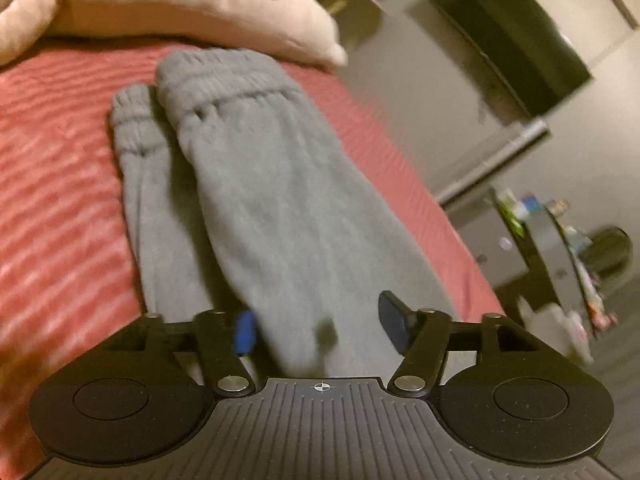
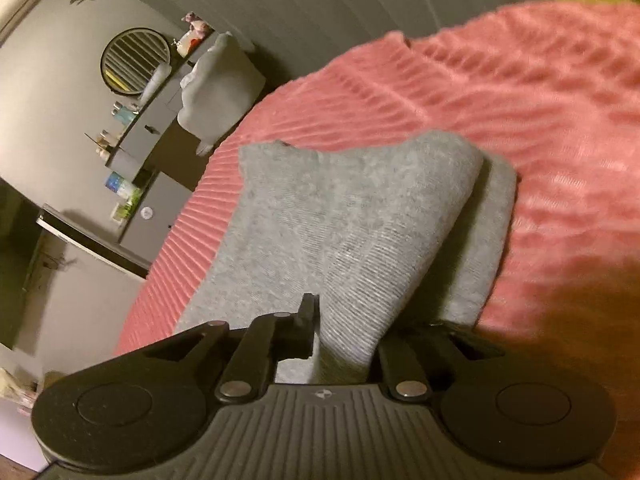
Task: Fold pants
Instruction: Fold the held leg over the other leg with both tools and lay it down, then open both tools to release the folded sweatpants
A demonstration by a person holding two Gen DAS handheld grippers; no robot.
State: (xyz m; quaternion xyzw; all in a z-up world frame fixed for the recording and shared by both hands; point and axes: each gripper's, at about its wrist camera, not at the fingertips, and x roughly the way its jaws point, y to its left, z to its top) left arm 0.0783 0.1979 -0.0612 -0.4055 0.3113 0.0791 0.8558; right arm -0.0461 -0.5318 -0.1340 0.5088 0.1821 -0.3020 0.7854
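Left gripper (image 1: 316, 330) jaws spread; right gripper (image 2: 344, 332) pinching the pants (image 2: 340, 216). Lift evenly, aligning edges on the bed (image 2: 540, 100).

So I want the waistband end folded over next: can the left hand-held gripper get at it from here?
Probably yes. The left hand-held gripper is open over the grey pants, and the waistband lies uncovered ahead, just short of the pillow.

grey pants (image 1: 256, 184), folded lengthwise
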